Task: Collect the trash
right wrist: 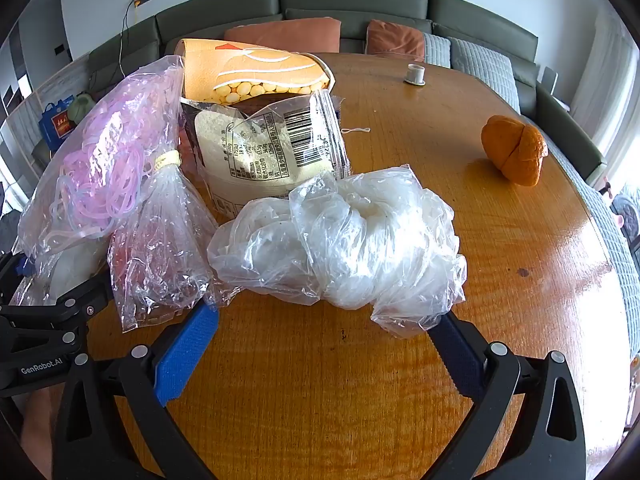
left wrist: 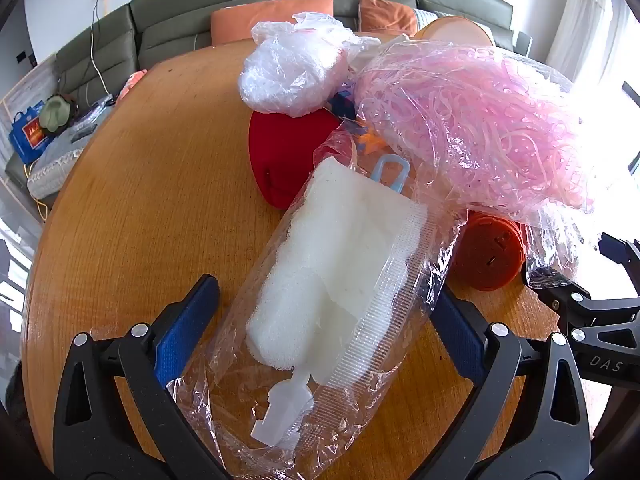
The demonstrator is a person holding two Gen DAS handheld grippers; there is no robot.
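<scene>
In the left wrist view my left gripper (left wrist: pixel 324 312) is open, its blue fingers on either side of a clear bag with a white sponge brush (left wrist: pixel 336 280) lying on the round wooden table (left wrist: pixel 140 208). Behind it lie a bag of pink rubber bands (left wrist: pixel 472 128), a crumpled clear plastic bag (left wrist: pixel 292 76), a red object (left wrist: pixel 284 152) and an orange lid (left wrist: pixel 490 254). In the right wrist view my right gripper (right wrist: pixel 328 340) is open, just in front of the crumpled clear plastic bag (right wrist: pixel 352 236). The pink band bag (right wrist: pixel 104 168), a barcoded food wrapper (right wrist: pixel 272 148) and an orange snack package (right wrist: pixel 256 68) lie behind.
An orange peel (right wrist: pixel 514 150) and a small white cap (right wrist: pixel 415 74) lie on the table's right part (right wrist: pixel 520 280). A green sofa with orange cushions (right wrist: pixel 288 32) stands behind the table. My left gripper's body (right wrist: pixel 48 320) shows at the left edge of the right wrist view.
</scene>
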